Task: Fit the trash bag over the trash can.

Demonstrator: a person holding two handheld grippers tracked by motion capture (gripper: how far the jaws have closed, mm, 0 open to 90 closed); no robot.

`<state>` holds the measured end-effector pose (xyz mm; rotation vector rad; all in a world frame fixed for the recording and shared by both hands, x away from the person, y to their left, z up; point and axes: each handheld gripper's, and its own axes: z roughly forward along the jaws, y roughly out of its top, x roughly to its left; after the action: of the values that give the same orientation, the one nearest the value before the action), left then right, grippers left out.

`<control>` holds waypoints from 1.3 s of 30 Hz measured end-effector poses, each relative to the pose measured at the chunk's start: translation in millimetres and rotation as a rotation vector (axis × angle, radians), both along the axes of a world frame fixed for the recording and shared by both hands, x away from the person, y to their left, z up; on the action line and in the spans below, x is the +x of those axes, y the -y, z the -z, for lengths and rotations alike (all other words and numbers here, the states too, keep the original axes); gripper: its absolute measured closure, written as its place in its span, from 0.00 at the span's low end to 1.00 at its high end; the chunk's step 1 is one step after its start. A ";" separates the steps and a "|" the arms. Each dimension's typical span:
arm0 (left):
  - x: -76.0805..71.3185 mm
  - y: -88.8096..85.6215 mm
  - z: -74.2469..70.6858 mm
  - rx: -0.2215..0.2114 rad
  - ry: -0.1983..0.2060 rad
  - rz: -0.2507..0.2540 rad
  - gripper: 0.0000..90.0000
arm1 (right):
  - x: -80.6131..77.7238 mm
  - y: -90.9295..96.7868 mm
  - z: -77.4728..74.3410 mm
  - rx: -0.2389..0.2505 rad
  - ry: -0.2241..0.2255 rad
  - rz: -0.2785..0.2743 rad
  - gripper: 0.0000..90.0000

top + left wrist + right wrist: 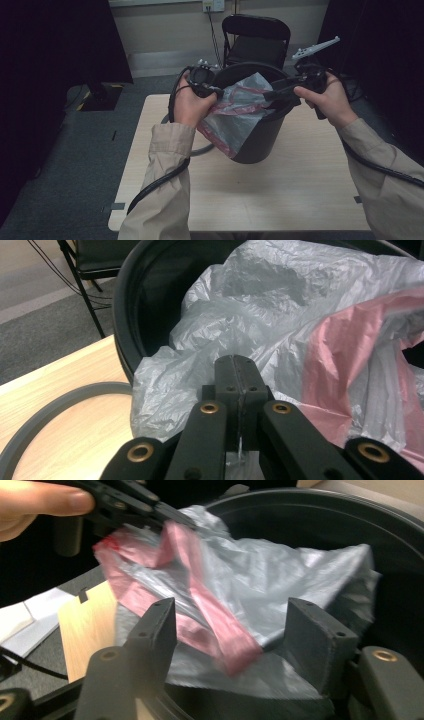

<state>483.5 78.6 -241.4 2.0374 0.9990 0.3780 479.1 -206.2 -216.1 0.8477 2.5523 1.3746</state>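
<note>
A black bin (260, 135) stands at the back of the table, with a grey plastic bag (235, 117) with pink bands hanging out over its near left rim. My left gripper (218, 92) is shut on a fold of the bag (260, 305), its jaws pressed together (235, 375) beside the bin's rim (122, 315). My right gripper (267, 95) reaches in from the right over the bin's mouth. Its jaws stand open (233, 612), with the bag (280, 575) and a pink band lying loosely between them. The left gripper (135, 505) grips the bag's top edge.
A grey ring (50, 410) lies flat on the wooden table (280, 195) left of the bin. A black folding chair (256, 40) stands behind the table. Cables trail from both grippers along the sleeves. Dark curtains hang at both sides.
</note>
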 end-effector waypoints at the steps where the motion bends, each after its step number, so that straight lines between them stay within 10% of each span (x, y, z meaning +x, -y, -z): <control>1: -0.2 0.4 0.0 -0.006 -0.003 0.006 1.00 | 0.1 -3.1 1.2 -0.017 -0.002 0.002 0.43; 8: -4.5 -3.0 -2.9 -0.027 -0.009 0.057 1.00 | 8.6 -18.1 12.3 -0.095 -0.040 0.013 0.97; 15: -12.3 -11.0 -7.7 -0.087 0.067 0.108 0.55 | 20.3 -13.4 11.3 -0.096 -0.036 0.104 1.00; 18: -18.1 -10.0 -7.7 -0.127 0.039 0.139 0.39 | 23.0 -11.7 12.2 -0.091 -0.036 0.133 1.00; 23: -24.3 -4.1 -3.8 -0.069 0.053 0.197 0.31 | 23.1 -14.0 13.4 -0.087 -0.043 0.156 1.00; 32: -19.3 0.9 -1.4 -0.034 0.010 0.193 0.88 | 18.7 -15.2 13.9 -0.075 -0.031 0.118 0.97; 39: -13.9 6.8 -1.0 -0.040 -0.003 0.128 0.97 | 11.3 -17.3 12.1 -0.066 0.022 0.114 0.53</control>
<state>469.6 71.8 -240.3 2.0535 0.8660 0.2855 490.4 -188.9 -228.2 0.9449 2.4758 1.2527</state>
